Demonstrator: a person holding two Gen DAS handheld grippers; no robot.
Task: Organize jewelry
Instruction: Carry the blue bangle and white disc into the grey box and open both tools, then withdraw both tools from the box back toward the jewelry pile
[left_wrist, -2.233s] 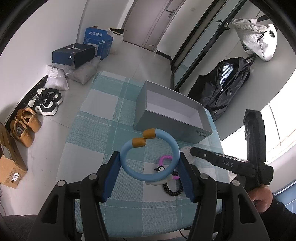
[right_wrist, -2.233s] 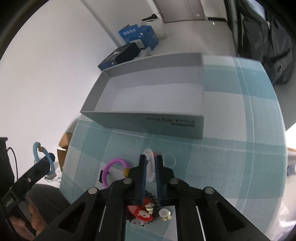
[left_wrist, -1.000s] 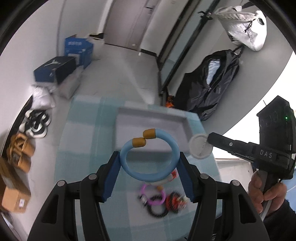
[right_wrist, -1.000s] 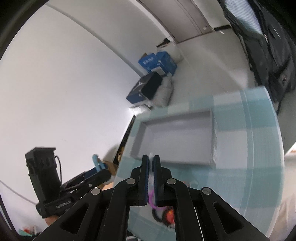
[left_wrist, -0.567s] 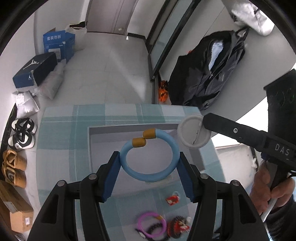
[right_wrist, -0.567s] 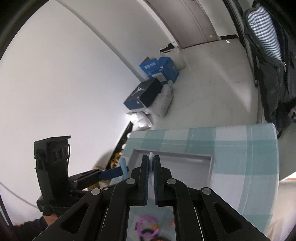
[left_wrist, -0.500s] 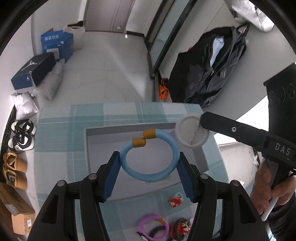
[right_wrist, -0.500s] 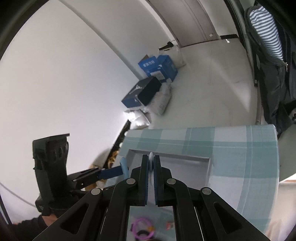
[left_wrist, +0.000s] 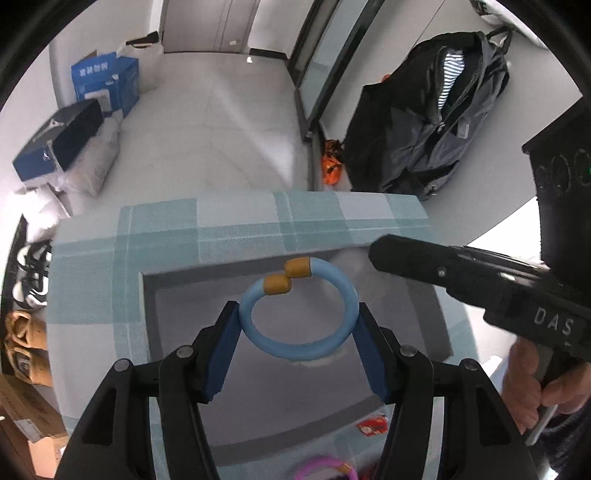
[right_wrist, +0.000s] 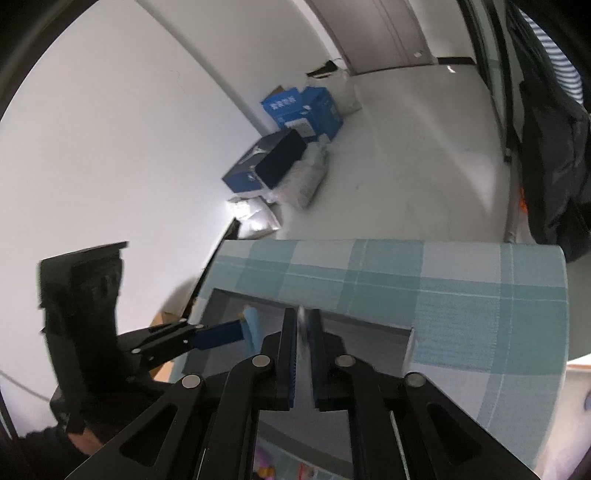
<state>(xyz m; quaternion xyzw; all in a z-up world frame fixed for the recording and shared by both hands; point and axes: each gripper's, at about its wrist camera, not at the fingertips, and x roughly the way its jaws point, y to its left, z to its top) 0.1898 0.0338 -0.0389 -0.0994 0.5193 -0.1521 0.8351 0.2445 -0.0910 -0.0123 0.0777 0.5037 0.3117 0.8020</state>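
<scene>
My left gripper (left_wrist: 299, 325) is shut on a light blue bangle (left_wrist: 255, 325) with two tan end caps, held above the open grey box (left_wrist: 151, 314) on the checked tablecloth. My right gripper (right_wrist: 303, 328) is over the same box (right_wrist: 369, 326); its jaws stand slightly apart, with a blurred white ring (right_wrist: 301, 314) between the tips. In the left wrist view the right gripper (left_wrist: 376, 254) reaches in from the right, and a blurred white shape (left_wrist: 349, 260) shows by its tip. A pink bangle (left_wrist: 321, 470) and a red charm (left_wrist: 371, 424) lie on the cloth in front of the box.
The table (left_wrist: 236, 218) has a teal checked cloth, and its far edge drops to the floor. On the floor are blue boxes (left_wrist: 103, 81), a dark shoe box (left_wrist: 59, 140), shoes (left_wrist: 29, 269) and a black bag (left_wrist: 424, 118). A cardboard box (left_wrist: 29, 417) stands at the lower left.
Both grippers have moved forward and lower over the grey box. The right gripper's jaws have parted a little, and the white ring is now blurred at its tips.
</scene>
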